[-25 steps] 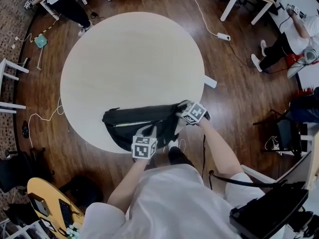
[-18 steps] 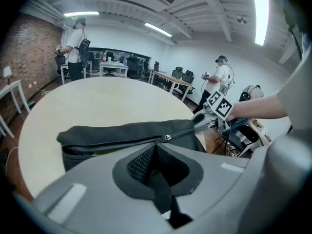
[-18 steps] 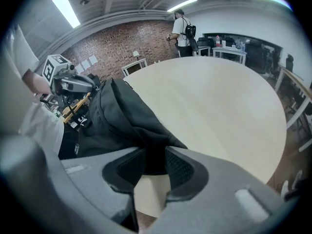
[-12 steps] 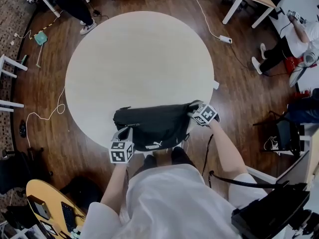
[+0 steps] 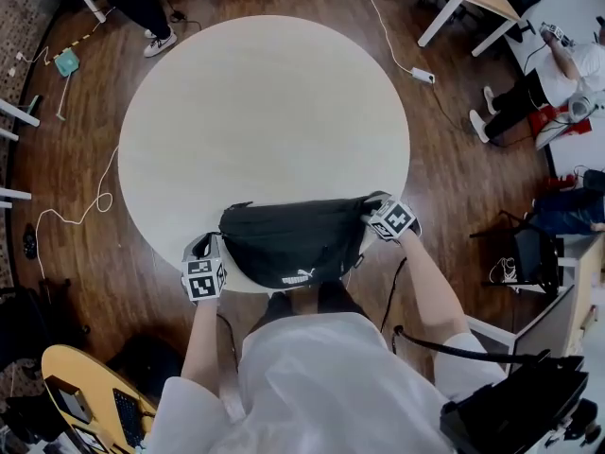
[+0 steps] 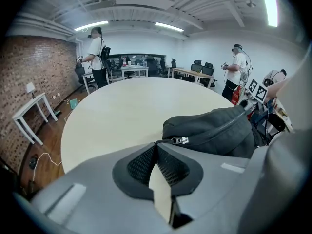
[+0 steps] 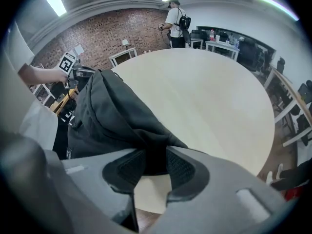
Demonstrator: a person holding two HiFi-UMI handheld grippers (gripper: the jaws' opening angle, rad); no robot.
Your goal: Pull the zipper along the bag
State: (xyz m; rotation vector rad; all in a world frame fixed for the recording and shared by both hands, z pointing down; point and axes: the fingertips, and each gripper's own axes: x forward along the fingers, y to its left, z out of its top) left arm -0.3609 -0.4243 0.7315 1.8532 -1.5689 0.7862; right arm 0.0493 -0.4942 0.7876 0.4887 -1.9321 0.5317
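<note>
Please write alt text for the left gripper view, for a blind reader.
The left gripper, jaws closed, pinches the zipper pull at the near end of a black bag lying on a round pale table. People stand in the room behind.

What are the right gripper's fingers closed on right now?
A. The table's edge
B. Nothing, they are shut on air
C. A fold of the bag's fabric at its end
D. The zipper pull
C: in the right gripper view, dark cloth from the end of the black bag runs down into the right gripper and is pinched between its fingers.
</note>
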